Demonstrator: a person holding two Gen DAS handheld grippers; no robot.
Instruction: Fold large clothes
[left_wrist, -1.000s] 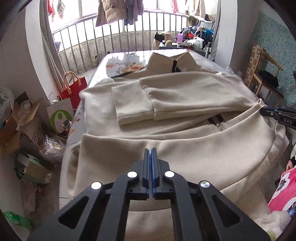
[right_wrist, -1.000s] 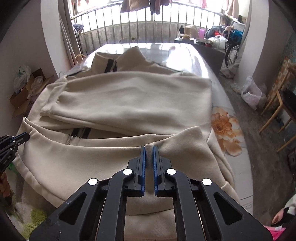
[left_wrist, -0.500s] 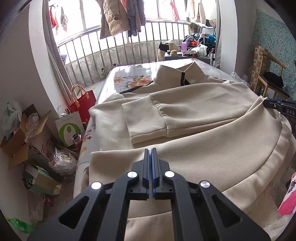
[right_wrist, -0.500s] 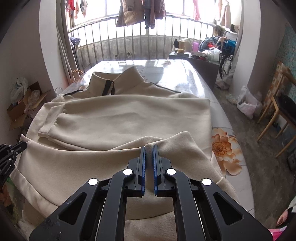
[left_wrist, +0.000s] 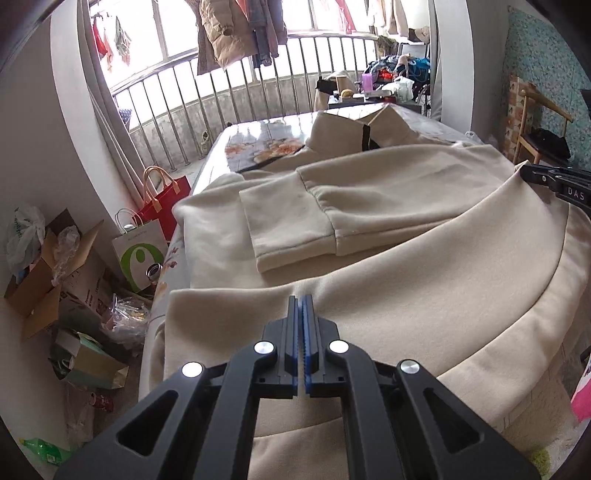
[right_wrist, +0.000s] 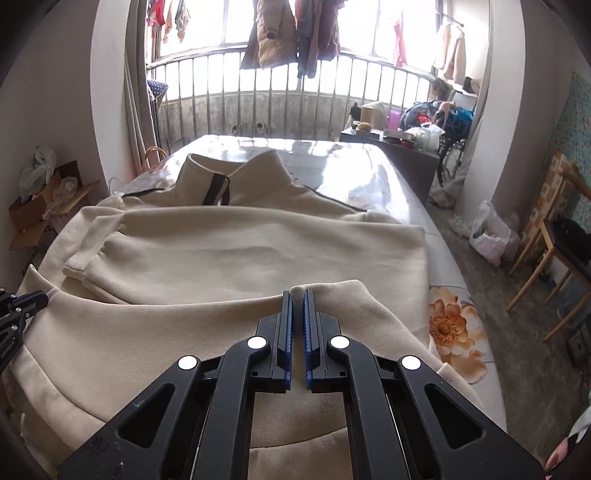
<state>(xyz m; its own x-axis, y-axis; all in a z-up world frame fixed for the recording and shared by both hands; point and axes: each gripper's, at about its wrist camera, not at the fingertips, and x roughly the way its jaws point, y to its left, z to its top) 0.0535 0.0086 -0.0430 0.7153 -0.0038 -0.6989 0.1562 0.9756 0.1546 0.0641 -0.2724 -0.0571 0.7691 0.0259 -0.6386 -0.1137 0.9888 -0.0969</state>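
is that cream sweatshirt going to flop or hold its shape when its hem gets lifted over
Probably floppy: the cream sweatshirt sags between the left hand-held gripper and the right hand-held gripper. Its thick-looking fleece likely keeps soft, rounded folds, and seems unlikely to slip from the pinches.

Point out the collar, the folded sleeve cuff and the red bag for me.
collar (right_wrist: 236, 177), right wrist view, on the standing fabric beside the zip.
sleeve cuff (left_wrist: 288, 225), left wrist view, middle of the cuff band.
red bag (left_wrist: 166, 201), left wrist view, its front panel.
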